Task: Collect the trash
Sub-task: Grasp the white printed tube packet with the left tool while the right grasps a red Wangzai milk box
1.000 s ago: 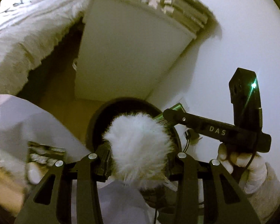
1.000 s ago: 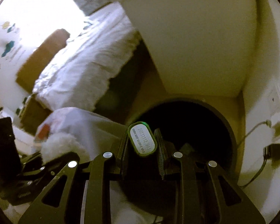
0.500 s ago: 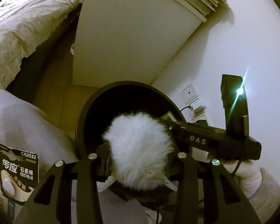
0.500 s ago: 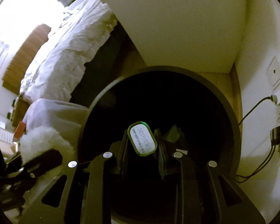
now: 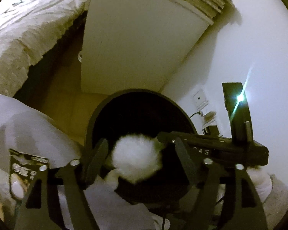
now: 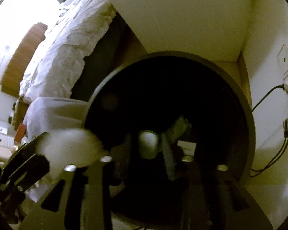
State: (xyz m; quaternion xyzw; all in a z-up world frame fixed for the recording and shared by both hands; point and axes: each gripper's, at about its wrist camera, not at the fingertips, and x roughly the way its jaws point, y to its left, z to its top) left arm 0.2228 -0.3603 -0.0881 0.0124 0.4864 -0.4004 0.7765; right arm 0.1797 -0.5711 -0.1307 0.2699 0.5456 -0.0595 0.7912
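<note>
Left wrist view: white fluffy ball (image 5: 137,156) seen between spread left tongs (image 5: 140,149), over black bin (image 5: 98,113); right tongs (image 6: 147,143) are clamped on green-rimmed capsule (image 6: 148,143).

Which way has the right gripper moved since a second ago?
Yes: the right gripper moved forward and down toward the black bin, whose rim now looms much larger.

The room was dim and looked yellow-green. In the right wrist view, bright light poured in at the top left and washed out the bed (image 6: 67,44). The inside of the round bin (image 6: 247,103) was almost black. A small green light (image 5: 240,97) made a sharp glare. Both pictures were blurry near the bottom, bent at the edges, with dark corners.
</note>
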